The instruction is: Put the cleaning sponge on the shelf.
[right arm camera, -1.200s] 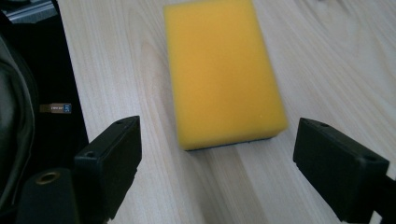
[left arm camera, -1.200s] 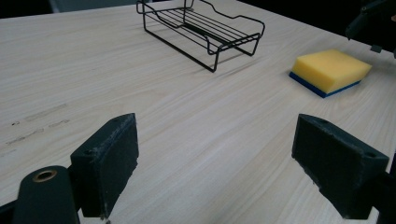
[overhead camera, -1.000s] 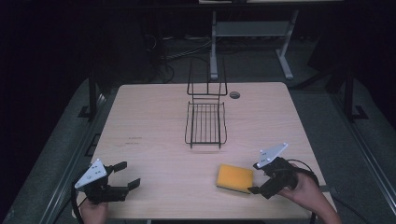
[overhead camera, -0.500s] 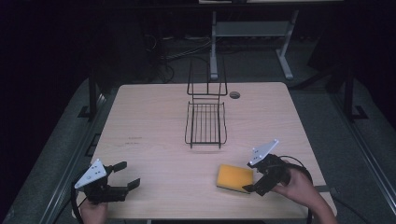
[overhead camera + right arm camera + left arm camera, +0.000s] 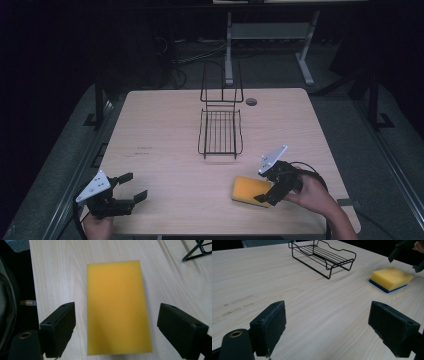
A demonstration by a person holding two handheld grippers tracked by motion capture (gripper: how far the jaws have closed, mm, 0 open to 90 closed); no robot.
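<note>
Table (image 5: 165,130): pale wood-grain top, matt, smooth, a few faint dark scuffs near its left side.
Sponge (image 5: 117,305): soft yellow foam, matt, fine-pored; thin blue layer underneath, seen in the left gripper view.
Rack (image 5: 220,131): thin black wire, smooth with a slight sheen.
Right gripper (image 5: 125,333): black jaw pads, matt, a little rough at the edges.
Left gripper (image 5: 335,331): same matt black pads; brass-coloured ring at lower left.

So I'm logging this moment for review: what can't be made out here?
- Sponge: near end cut off by the right gripper view's bottom edge; blurred.
- Sponge's right edge, high view: hidden behind the right tongs.
- Wire rack: cut off at that view's corner.
</note>
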